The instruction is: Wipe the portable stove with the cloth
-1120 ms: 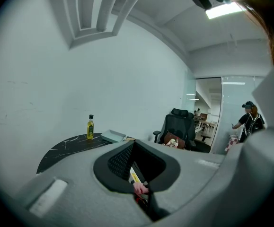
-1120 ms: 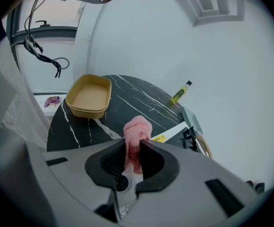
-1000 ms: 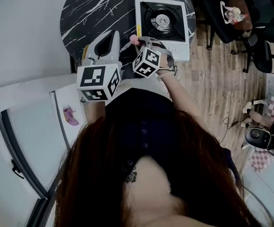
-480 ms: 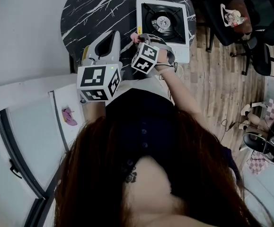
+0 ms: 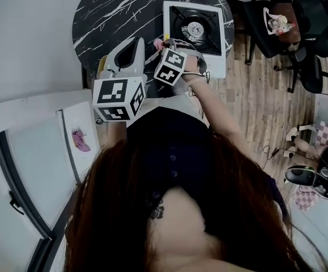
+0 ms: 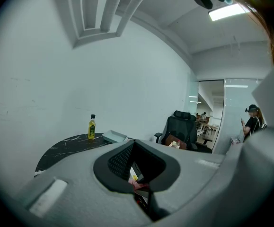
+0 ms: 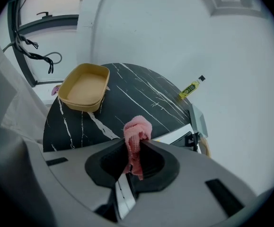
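The portable stove [image 5: 195, 30], white with a black burner top, stands at the far right of the round black marble table [image 5: 104, 10]. My right gripper [image 5: 162, 45] hovers just off the stove's near left corner, shut on a pink cloth [image 5: 158, 43]. In the right gripper view the cloth [image 7: 137, 129] sticks up bunched between the jaws of the right gripper [image 7: 136, 148], and the stove's white edge [image 7: 177, 135] shows right behind it. My left gripper [image 5: 127, 54] hangs over the table's near edge, left of the right one; its jaws stand together, holding nothing.
A tan basin [image 7: 82, 86] sits on the table's left side in the right gripper view. A yellow bottle [image 7: 190, 89] and a flat grey tray [image 7: 200, 119] stand at the far edge. Black office chairs [image 5: 291, 27] stand on the wooden floor to the right.
My right gripper has carried the pink cloth a little farther over the table, closer to the stove's near left corner. The left gripper has stayed put.
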A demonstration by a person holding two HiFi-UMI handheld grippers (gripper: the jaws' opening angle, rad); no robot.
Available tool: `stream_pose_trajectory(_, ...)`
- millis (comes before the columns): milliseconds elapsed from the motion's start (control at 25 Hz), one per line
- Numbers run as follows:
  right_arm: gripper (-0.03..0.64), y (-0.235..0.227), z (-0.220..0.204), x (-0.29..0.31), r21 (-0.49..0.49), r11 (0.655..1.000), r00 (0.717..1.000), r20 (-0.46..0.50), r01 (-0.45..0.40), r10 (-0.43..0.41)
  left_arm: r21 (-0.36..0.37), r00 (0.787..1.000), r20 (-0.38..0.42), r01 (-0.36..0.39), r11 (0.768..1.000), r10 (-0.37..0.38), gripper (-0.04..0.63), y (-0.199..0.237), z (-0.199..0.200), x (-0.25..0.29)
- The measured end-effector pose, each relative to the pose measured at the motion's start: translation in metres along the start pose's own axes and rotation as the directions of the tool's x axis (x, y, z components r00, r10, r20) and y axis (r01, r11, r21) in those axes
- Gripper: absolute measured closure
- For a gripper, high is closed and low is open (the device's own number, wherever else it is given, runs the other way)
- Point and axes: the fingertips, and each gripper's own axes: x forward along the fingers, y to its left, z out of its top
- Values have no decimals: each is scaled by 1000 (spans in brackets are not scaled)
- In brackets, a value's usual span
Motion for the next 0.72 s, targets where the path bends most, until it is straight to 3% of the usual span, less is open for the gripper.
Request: stream_pose_trajectory(720,558,-29,5,18,99,995,999,26,-25,23,-24,1000,-13,-27,999,27,584,11,0,10)
